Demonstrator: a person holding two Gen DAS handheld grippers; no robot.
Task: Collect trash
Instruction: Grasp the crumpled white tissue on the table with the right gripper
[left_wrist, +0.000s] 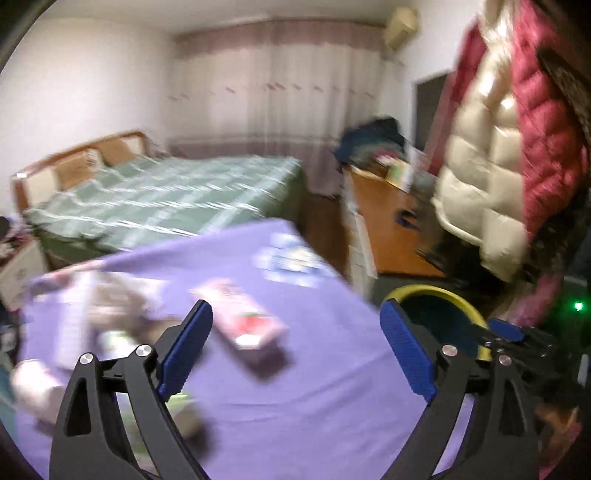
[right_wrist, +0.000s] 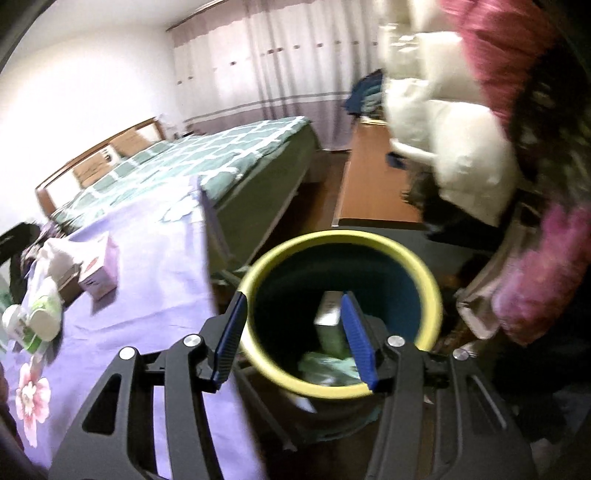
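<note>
My right gripper (right_wrist: 293, 334) is open and empty above a dark bin with a yellow rim (right_wrist: 432, 295). Inside the bin lie a green and white box (right_wrist: 328, 317) and a crumpled green wrapper (right_wrist: 325, 367). My left gripper (left_wrist: 297, 350) is open and empty above the purple tablecloth (left_wrist: 314, 387). A pink carton (left_wrist: 245, 319) lies on the cloth just beyond the left fingers. The bin's rim (left_wrist: 458, 301) and the right gripper (left_wrist: 517, 339) show at the right of the left wrist view. Blurred wrappers and cups (left_wrist: 110, 321) lie at the table's left.
A pink box (right_wrist: 99, 271), white tissue (right_wrist: 62, 254) and green and white cups (right_wrist: 42, 317) sit on the purple table (right_wrist: 155, 295). A green checked bed (right_wrist: 221, 158) stands behind. A wooden desk (right_wrist: 373, 184) and hanging puffer jackets (left_wrist: 498, 147) are to the right.
</note>
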